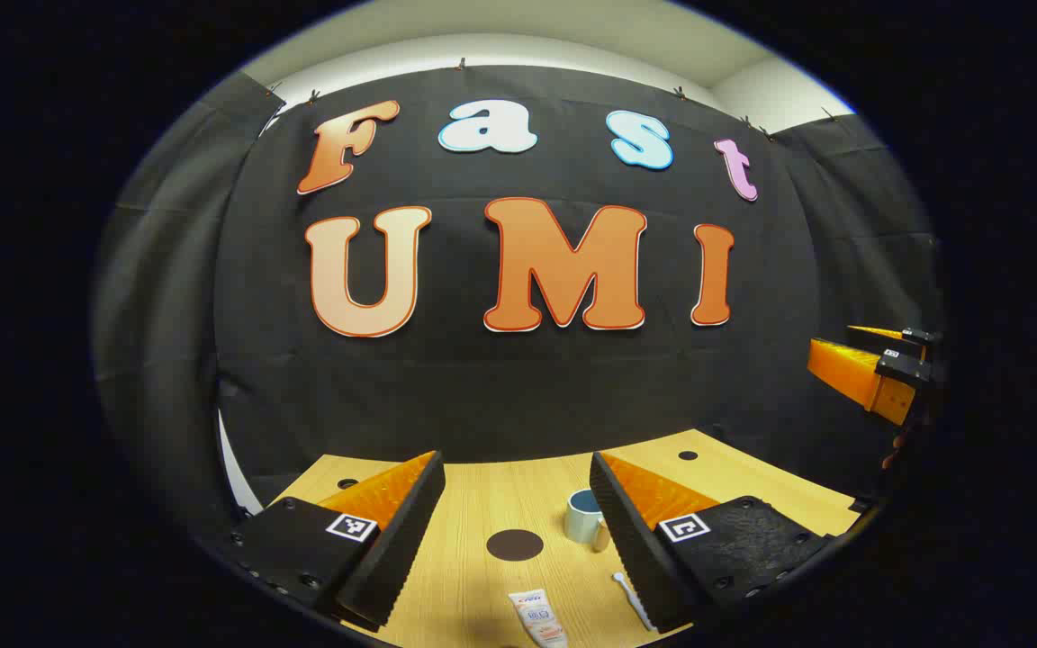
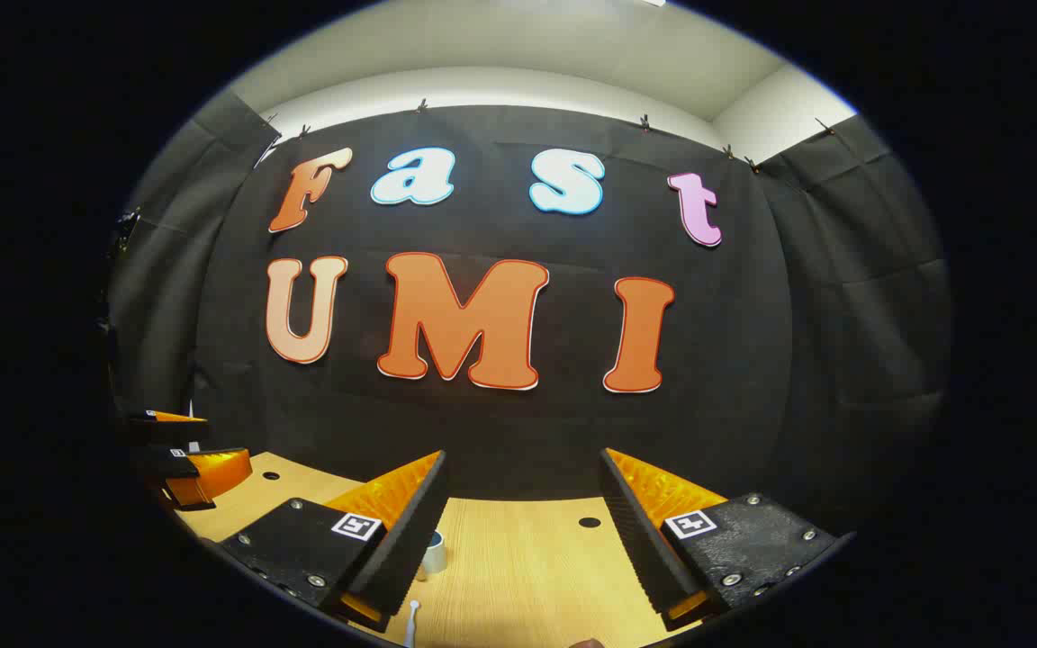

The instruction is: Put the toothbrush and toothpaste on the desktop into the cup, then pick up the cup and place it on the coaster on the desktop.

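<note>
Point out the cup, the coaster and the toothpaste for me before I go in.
cup (image 1: 583,517), left gripper view, on its outer wall below the rim.
coaster (image 1: 515,544), left gripper view, middle of the dark disc.
toothpaste (image 1: 538,617), left gripper view, on the tube's body.

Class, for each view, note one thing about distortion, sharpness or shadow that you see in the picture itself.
Left gripper view: fisheye bends the light wooden desktop's far edge into an arc; the white toothpaste tube at the rim is slightly soft; the white cup with blue inside stays sharp. Right gripper view: the desktop edge again curves; lighting is even, with no hard shadows on the wood.
</note>
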The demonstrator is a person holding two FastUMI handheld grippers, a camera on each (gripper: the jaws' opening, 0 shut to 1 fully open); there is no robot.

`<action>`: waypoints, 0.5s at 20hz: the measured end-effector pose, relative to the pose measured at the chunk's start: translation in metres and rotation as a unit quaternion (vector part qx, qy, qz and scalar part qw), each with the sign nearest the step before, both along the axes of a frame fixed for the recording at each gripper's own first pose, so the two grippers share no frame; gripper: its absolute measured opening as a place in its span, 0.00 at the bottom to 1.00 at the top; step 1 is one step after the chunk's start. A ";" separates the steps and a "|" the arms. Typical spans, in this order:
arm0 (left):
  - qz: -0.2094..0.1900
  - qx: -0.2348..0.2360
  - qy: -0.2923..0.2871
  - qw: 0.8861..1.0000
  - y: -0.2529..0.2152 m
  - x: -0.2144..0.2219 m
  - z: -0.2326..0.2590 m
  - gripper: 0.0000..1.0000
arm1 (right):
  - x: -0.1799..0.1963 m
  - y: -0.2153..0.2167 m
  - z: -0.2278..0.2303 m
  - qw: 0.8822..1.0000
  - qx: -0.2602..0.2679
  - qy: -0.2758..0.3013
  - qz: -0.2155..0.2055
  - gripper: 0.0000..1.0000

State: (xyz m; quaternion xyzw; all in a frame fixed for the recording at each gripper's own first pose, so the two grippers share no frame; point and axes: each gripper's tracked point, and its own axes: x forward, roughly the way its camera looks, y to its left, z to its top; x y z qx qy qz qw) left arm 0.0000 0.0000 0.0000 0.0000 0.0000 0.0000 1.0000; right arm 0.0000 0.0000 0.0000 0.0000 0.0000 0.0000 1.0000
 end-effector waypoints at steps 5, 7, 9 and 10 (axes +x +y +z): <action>0.009 0.012 -0.007 1.000 -0.009 0.006 0.011 0.97 | 0.003 0.015 -0.006 0.999 -0.011 0.004 0.040 0.99; 0.025 0.011 -0.008 1.000 -0.007 0.008 0.014 0.97 | 0.007 0.024 -0.007 0.998 -0.009 0.009 0.063 0.99; 0.035 0.009 -0.017 0.999 -0.006 0.007 0.018 0.97 | 0.013 0.030 -0.004 0.997 0.001 0.003 0.081 0.99; 0.043 0.012 -0.016 0.999 -0.005 0.008 0.018 0.97 | 0.016 0.032 -0.004 0.996 0.006 0.001 0.088 0.99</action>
